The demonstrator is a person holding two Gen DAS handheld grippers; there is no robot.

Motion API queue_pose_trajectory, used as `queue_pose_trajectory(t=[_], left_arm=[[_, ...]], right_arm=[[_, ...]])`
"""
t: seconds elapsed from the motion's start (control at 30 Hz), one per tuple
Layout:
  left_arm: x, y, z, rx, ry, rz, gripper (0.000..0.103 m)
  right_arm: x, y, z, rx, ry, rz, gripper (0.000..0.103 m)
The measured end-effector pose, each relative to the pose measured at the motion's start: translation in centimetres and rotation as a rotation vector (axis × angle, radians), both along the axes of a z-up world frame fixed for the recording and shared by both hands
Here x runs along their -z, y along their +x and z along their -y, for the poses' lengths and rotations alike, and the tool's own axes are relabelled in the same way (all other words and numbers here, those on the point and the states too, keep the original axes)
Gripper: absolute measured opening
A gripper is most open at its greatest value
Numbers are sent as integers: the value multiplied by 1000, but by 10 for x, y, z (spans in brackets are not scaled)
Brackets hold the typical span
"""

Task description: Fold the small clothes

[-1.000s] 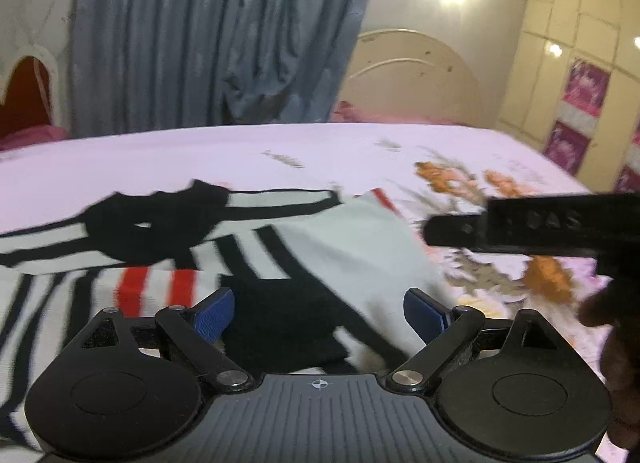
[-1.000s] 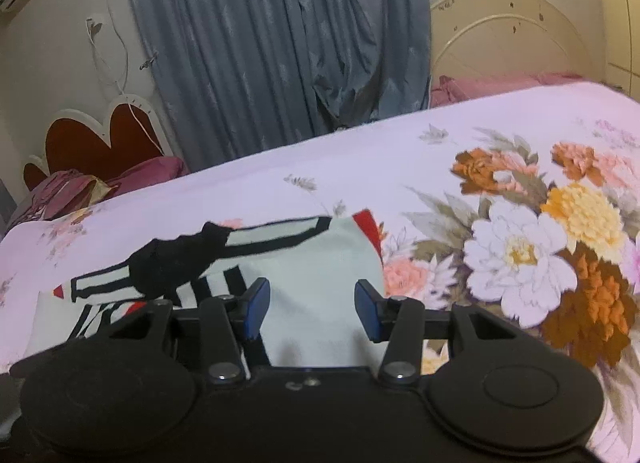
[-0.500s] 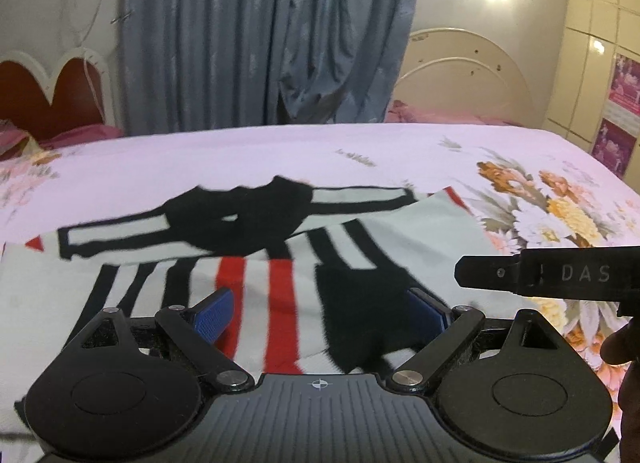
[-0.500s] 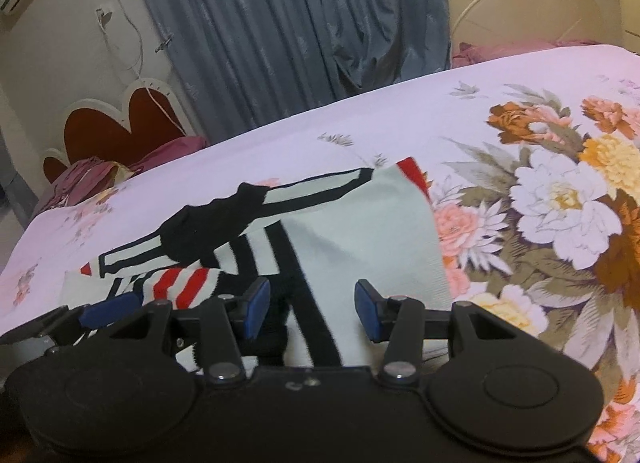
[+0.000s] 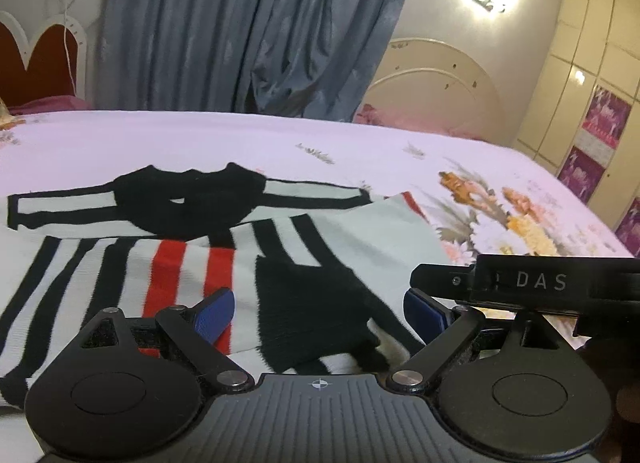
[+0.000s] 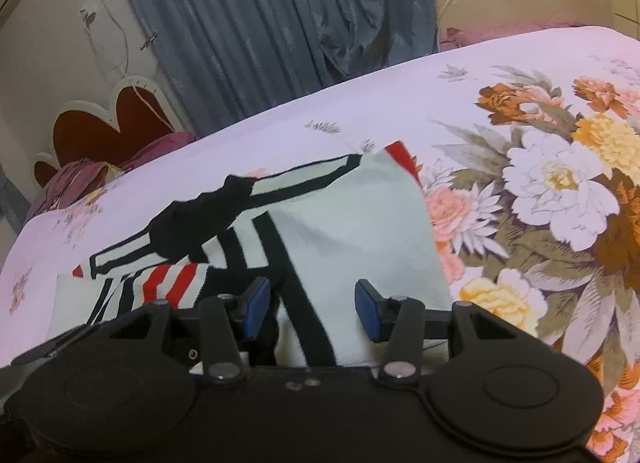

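On the floral bedsheet (image 6: 540, 75), striped garment (image 5: 360, 247) lies partly folded; left gripper (image 5: 320, 309) and right gripper (image 6: 312, 305) hover released, the right at the left's three o'clock.

The letters "DAS" stand in pale print on the black right tool (image 5: 520, 283), seen from the left wrist.

At the bottom of each wrist view, the left gripper (image 5: 319, 313) and the right gripper (image 6: 313, 309) hold their blue-padded fingers wide apart, clamping nothing.
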State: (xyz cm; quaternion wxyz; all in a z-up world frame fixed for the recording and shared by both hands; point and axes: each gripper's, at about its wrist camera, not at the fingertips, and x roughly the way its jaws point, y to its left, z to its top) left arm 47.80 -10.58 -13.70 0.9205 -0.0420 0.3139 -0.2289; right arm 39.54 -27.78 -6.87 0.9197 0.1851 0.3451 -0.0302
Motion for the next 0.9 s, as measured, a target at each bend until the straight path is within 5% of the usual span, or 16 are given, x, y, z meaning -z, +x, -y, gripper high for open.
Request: queue_pose_trajectory(t=[0.47, 0.53, 0.57, 0.6, 0.77, 0.9], left_arm=[[-3, 4, -56, -109, 60, 18, 91], [-2, 4, -62, -124, 78, 21, 91], [-1, 4, -66, -137, 93, 27, 91], [0, 5, -70, -146, 104, 29, 91], [6, 2, -96, -187, 180, 43, 91], [22, 5, -115, -215, 218, -16, 91]], right_arm=[[32, 28, -23, -92, 54, -69, 45], [31, 33, -29, -114, 18, -71, 34], [29, 36, -33, -153, 5, -70, 10], [28, 37, -36, -170, -17, -68, 5], [2, 26, -39, -178, -147, 50, 4], [29, 43, -43, -192, -206, -107, 4]])
